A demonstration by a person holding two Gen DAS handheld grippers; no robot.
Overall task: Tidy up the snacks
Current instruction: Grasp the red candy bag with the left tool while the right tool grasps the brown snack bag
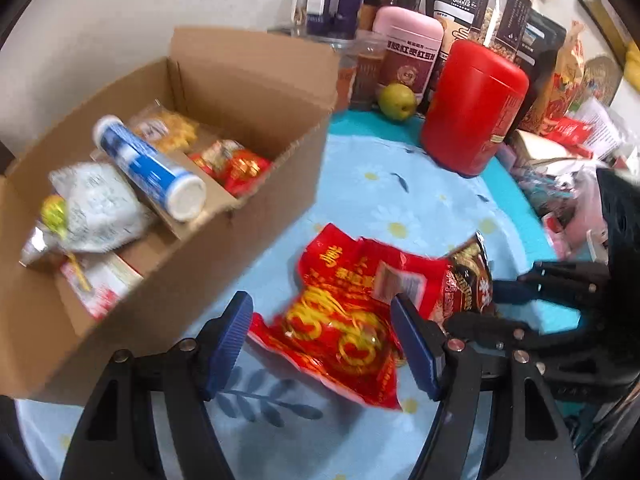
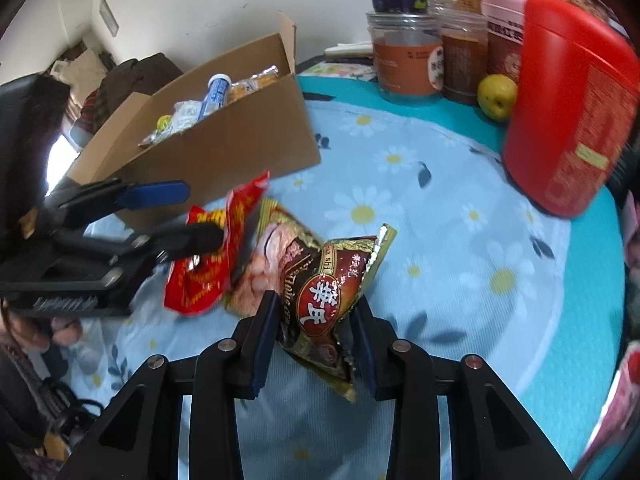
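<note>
The right tool grasps the brown packet at its near edge. The left tool stands released over the red packet. Both packets are light, soft and slippery; grip a sealed edge.

- A tall red canister stands upright on the daisy-print cloth covering the counter.
- A green pear sits just left of the canister.
- A pink-lidded jar stands behind the pear.
- Clear jars and dark pouches crowd behind the canister.
</note>
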